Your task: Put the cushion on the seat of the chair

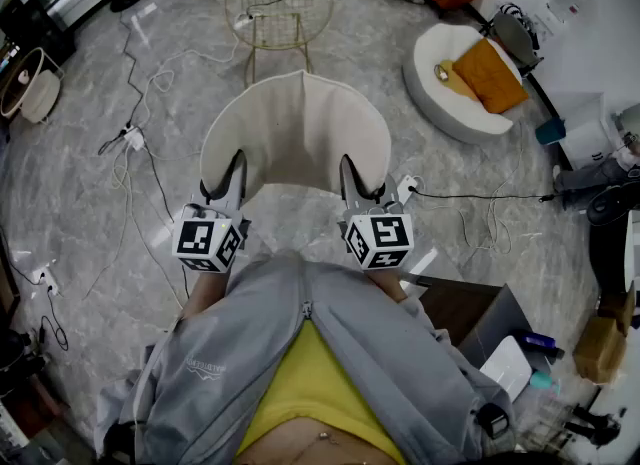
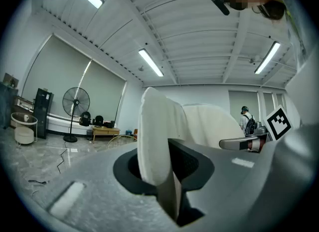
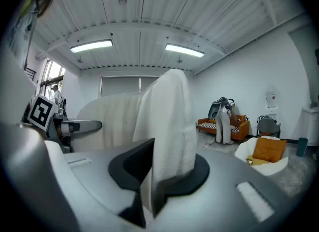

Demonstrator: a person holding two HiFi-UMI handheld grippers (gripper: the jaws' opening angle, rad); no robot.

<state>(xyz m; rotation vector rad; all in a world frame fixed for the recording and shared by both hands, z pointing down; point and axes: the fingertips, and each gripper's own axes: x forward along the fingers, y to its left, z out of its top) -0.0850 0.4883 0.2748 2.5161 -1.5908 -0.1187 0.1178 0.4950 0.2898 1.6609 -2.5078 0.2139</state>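
Hanging over the grey marble floor point(image 1: 80, 203) just in front of the person's body, the cream cushion point(image 1: 297, 128) is being held up by its near edge. It is looking pale, soft and thick, with a rounded far outline and a matte, slightly napped cover. The left gripper point(image 1: 230, 175) is pinching the near edge on the left side, and in the left gripper view its jaws are standing narrow, squeezing a fold of the cushion point(image 2: 154, 136) between the dark pads. The right gripper point(image 1: 352, 175) is doing the same on the right side, its jaws likewise pressing in close on the fabric point(image 3: 169, 121). Both grips are sitting well apart, so the cushion is spreading wide between them.

Beyond the cushion's far edge, well apart from it, a gold wire chair point(image 1: 277, 3) is standing on the floor. White cables point(image 1: 140, 143) are trailing over the floor to the left of the cushion and running up toward the chair, with a power strip point(image 1: 130, 136) lying among them. To the right, a round white lounge seat point(image 1: 440, 98) is carrying an orange cushion point(image 1: 490, 73). A floor fan point(image 2: 76, 104) is standing by the far window, and an orange sofa point(image 3: 224, 123) is sitting against the far wall.
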